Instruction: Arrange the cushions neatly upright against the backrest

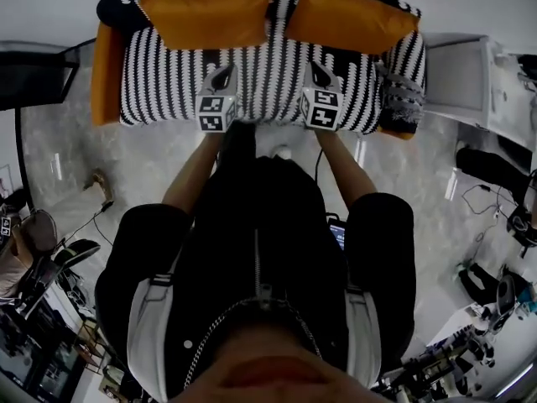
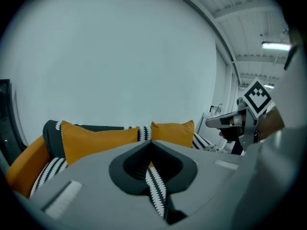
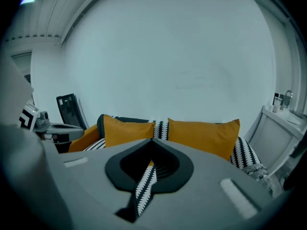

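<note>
Two orange cushions stand upright against the backrest of the black-and-white striped sofa (image 1: 268,82): the left cushion (image 1: 205,17) (image 2: 96,140) (image 3: 127,131) and the right cushion (image 1: 348,19) (image 2: 173,132) (image 3: 204,135). They stand side by side with a narrow striped gap between them. My left gripper (image 1: 223,75) (image 2: 151,143) hovers over the seat's front left, shut, with nothing in it. Over the seat's front right, my right gripper (image 1: 320,74) (image 3: 154,142) is also shut and empty. Each gripper's own view shows only a thin slit of striped seat between its jaws.
The sofa has an orange left side (image 1: 107,74) and a grey fringed throw (image 1: 404,99) on its right arm. A white cabinet (image 1: 470,78) stands to the right, a black panel (image 1: 33,74) to the left. Cables and gear lie on the marble floor (image 1: 159,166).
</note>
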The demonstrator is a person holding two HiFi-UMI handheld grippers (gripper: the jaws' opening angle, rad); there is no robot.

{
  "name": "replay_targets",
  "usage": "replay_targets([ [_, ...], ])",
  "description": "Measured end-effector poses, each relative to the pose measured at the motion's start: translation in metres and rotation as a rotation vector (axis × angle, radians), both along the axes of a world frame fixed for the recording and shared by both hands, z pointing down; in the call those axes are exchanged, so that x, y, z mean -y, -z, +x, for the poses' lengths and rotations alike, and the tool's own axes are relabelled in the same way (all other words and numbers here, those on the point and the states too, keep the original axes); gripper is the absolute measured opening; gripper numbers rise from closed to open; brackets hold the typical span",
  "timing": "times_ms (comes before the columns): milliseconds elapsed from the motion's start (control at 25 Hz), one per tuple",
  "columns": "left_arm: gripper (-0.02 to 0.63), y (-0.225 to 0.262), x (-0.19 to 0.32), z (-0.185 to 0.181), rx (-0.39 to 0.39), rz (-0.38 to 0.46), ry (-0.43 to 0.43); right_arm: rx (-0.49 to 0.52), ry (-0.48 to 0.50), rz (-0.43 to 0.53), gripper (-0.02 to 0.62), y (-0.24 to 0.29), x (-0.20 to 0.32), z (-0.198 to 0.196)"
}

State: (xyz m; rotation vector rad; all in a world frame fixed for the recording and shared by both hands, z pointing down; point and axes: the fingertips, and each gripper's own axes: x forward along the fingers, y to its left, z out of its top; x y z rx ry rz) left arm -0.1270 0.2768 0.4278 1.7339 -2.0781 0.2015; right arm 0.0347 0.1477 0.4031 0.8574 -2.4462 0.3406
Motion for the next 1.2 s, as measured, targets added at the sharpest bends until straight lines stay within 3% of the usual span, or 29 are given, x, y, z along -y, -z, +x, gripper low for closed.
replay_targets([
  [280, 0.011, 0.024, -0.047, 0.132, -0.021, 0.028, -0.016, 0.074, 0.036, 0.037, 0.002, 0.034, -0.070, 0.101],
  [560, 0.011, 0.045, -0.055, 0.195, 0.019, 0.041, -0.040, 0.092, 0.061, 0.055, 0.002, 0.049, -0.092, 0.156],
  [760, 0.011, 0.058, -0.057, 0.206, 0.041, 0.039, -0.043, 0.106, 0.055, 0.060, 0.002, 0.060, -0.085, 0.174],
  [960, 0.011, 0.051, -0.076, 0.201, 0.058, 0.059, -0.031, 0.118, 0.069, 0.084, 0.002, 0.057, -0.098, 0.170],
  [1200, 0.011, 0.060, -0.064, 0.191, 0.062, 0.047, -0.024, 0.119, 0.107, 0.078, 0.002, 0.066, -0.091, 0.158],
])
